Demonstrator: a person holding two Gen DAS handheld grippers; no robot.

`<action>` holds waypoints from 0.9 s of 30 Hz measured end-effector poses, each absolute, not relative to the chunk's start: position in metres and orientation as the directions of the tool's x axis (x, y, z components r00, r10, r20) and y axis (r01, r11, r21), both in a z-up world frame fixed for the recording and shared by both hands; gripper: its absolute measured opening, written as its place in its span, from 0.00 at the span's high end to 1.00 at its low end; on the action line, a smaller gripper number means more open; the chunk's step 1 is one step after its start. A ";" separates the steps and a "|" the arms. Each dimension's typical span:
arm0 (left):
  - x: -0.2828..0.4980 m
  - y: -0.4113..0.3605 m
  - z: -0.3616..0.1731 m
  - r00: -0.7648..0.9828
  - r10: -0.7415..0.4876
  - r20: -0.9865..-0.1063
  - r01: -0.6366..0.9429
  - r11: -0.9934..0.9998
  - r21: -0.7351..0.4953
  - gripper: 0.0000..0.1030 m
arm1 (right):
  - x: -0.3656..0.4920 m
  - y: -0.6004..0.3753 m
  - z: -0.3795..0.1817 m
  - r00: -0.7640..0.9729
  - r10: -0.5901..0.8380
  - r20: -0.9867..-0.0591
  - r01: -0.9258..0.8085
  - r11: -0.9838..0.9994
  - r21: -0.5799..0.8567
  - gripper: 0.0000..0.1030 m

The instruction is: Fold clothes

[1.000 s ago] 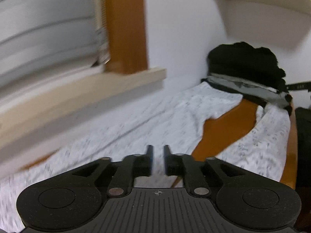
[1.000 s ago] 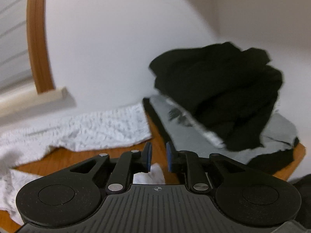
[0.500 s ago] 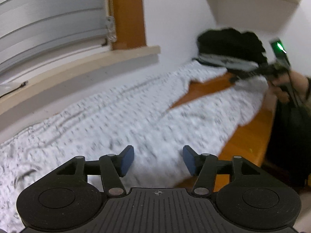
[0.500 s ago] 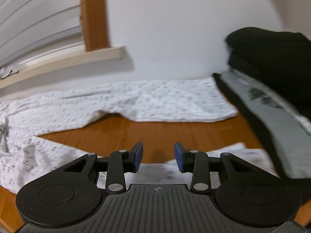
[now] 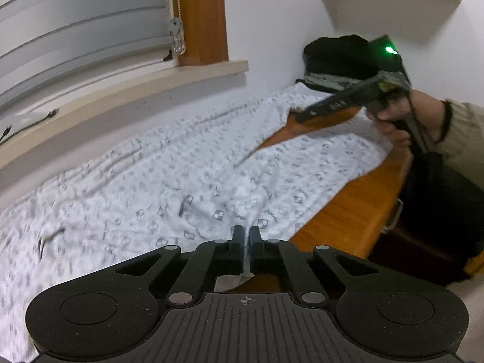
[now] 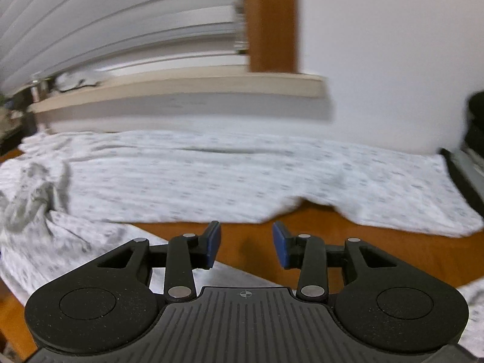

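A: The left hand-held gripper (image 5: 245,236)?
B: Its jaws have just closed, pinching the near edge of the white patterned cotton garment (image 5: 181,187) spread across the orange-brown wooden tabletop (image 5: 348,224).
A: The right hand-held gripper (image 6: 246,243)?
B: Partly open, nothing between its blue pads (image 6: 279,245), above bare wood.

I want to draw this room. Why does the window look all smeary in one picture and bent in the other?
Right wrist view: the camera was moving, so the blinds and patterned garment smear sideways. Left wrist view: sharper, but the fisheye lens bends the straight windowsill into a curve; only the cloth's left edge blurs.
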State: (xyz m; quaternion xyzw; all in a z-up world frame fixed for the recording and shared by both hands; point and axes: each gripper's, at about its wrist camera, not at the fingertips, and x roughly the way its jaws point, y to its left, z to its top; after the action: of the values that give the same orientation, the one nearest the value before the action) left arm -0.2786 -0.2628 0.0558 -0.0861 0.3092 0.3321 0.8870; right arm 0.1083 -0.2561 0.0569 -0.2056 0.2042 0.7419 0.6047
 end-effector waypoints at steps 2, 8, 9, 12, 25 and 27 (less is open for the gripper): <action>-0.286 -0.267 0.054 0.584 0.528 -0.616 -0.650 0.759 0.034 0.96 | 0.088 -0.252 0.059 -0.242 0.793 -0.558 -0.966 -0.249 0.065 0.62; -0.299 -0.256 0.065 0.568 0.570 -0.594 -0.700 0.714 0.016 0.85 | 0.022 -0.240 0.058 -0.390 0.724 -0.569 -0.903 -0.422 0.082 0.57; -0.300 -0.251 0.069 0.563 0.587 -0.581 -0.712 0.702 0.019 0.73 | 0.012 -0.239 0.058 -0.407 0.713 -0.571 -0.892 -0.445 0.081 0.57; -0.295 -0.228 0.076 0.537 0.635 -0.555 -0.745 0.666 0.041 0.50 | -0.009 -0.232 0.056 -0.454 0.676 -0.580 -0.860 -0.502 0.089 0.57; -0.310 -0.183 0.058 0.483 0.712 -0.510 -0.826 0.563 0.004 0.93 | -0.019 -0.242 0.046 -0.551 0.574 -0.606 -0.778 -0.616 0.124 0.83; -0.322 -0.189 0.060 0.497 0.720 -0.483 -0.832 0.554 -0.030 0.93 | -0.016 -0.248 0.046 -0.550 0.581 -0.600 -0.781 -0.612 0.124 0.90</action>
State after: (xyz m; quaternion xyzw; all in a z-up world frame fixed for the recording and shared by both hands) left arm -0.3224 -0.1891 0.0597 -0.1306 0.2132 0.4537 0.8554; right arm -0.0160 -0.2477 0.0464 -0.2602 0.1923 0.8591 0.3965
